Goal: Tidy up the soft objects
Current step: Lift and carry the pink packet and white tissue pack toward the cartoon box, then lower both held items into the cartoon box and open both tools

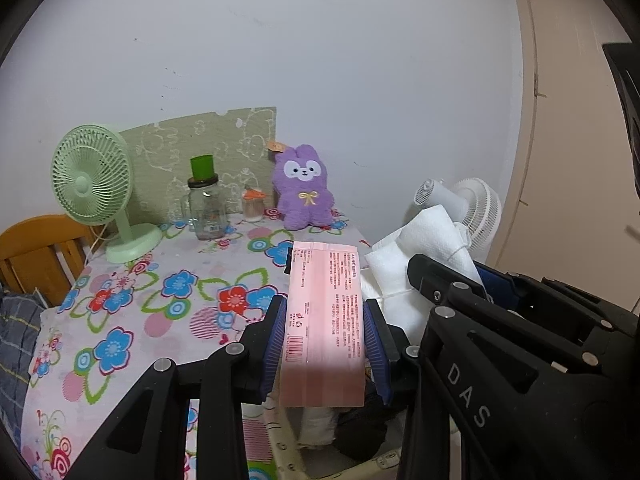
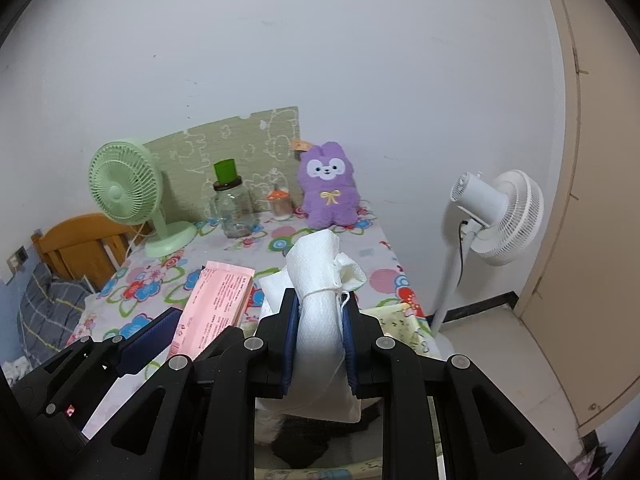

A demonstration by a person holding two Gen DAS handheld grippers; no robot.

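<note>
My left gripper (image 1: 325,334) is shut on a flat pink packet (image 1: 325,312) with red print, held above the near edge of the flowered tablecloth (image 1: 160,300). Beside it, my right gripper (image 2: 320,340) is shut on a rolled white cloth (image 2: 320,304) tied with white string. The pink packet (image 2: 218,304) also shows at the left of the right wrist view, and the white cloth (image 1: 420,248) at the right of the left wrist view. A purple plush rabbit (image 1: 305,186) sits upright at the table's far end against the wall.
On the table stand a green desk fan (image 1: 94,184), a glass jar with a green cup on top (image 1: 206,204) and a small orange-lidded jar (image 1: 253,204). A white standing fan (image 2: 492,216) is right of the table. A wooden chair (image 1: 36,252) stands left.
</note>
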